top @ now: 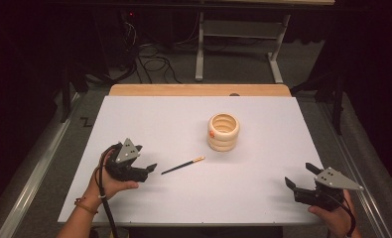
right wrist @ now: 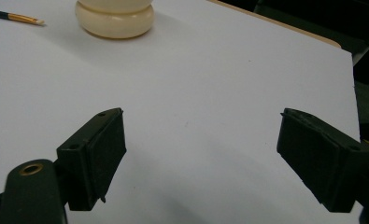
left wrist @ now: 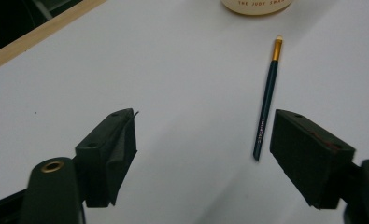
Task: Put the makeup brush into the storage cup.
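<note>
A dark pencil (top: 182, 165) with a gold band and a pale tip lies flat on the white table top (top: 159, 119), left of centre. Behind and to the right of it stands a cream ribbed holder (top: 223, 131), upright. My left gripper (top: 145, 157) is open just left of the pencil's dark end, not touching it. Along its jaws, my left gripper (left wrist: 204, 116) has the pencil (left wrist: 266, 100) just inside the right jaw and the holder's base (left wrist: 257, 5) at the top. My right gripper (top: 299, 174) stands open at the front right, my right gripper (right wrist: 202, 113) holding nothing, with the holder (right wrist: 116, 16) and pencil tip (right wrist: 14, 17) far off.
A wooden strip (top: 198, 89) borders the table's far edge. Beyond it on the grey floor are cables (top: 154, 62) and the metal legs of another desk (top: 201, 49). A metal rail (top: 34, 158) runs along the floor on the left.
</note>
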{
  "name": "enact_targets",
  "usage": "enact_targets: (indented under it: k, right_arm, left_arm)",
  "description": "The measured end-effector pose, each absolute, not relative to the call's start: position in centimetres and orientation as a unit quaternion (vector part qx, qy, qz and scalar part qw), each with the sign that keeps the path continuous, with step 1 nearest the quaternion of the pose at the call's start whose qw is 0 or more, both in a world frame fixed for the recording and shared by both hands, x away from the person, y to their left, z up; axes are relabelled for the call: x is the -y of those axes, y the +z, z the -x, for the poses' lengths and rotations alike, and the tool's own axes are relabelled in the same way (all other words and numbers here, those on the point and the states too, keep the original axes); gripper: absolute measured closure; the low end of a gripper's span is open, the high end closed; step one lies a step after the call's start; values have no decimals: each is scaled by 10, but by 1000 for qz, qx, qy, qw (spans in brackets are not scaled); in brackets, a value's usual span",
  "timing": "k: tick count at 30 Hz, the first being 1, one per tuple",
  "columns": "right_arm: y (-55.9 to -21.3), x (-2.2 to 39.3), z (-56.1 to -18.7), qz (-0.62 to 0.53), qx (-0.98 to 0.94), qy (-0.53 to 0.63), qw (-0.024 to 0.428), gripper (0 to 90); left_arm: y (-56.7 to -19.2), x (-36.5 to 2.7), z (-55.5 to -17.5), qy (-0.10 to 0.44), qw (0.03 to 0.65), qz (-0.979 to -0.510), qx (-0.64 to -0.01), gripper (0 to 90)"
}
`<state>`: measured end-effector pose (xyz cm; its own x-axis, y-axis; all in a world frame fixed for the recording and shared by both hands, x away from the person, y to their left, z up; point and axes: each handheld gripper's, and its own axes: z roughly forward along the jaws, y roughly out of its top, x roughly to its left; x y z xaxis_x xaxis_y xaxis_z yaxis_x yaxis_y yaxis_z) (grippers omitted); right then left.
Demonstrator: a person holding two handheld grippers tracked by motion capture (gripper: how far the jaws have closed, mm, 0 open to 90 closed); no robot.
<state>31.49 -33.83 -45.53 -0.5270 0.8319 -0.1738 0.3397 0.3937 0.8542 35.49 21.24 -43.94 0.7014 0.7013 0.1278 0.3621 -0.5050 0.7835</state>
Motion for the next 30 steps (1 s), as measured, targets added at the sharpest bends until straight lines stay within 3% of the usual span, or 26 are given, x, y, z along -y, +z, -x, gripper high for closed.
enact_targets:
  k: [13, 30]
  right_arm:
    - [-456, 337, -315, -371, -781, 398, 306, 164]
    - [-456, 336, -315, -372, -783, 396, 303, 164]
  left_arm:
    - [-426, -193, -373, 205, 362, -859, -298, 265]
    - [-432, -175, -390, 188, 346, -872, -293, 210]
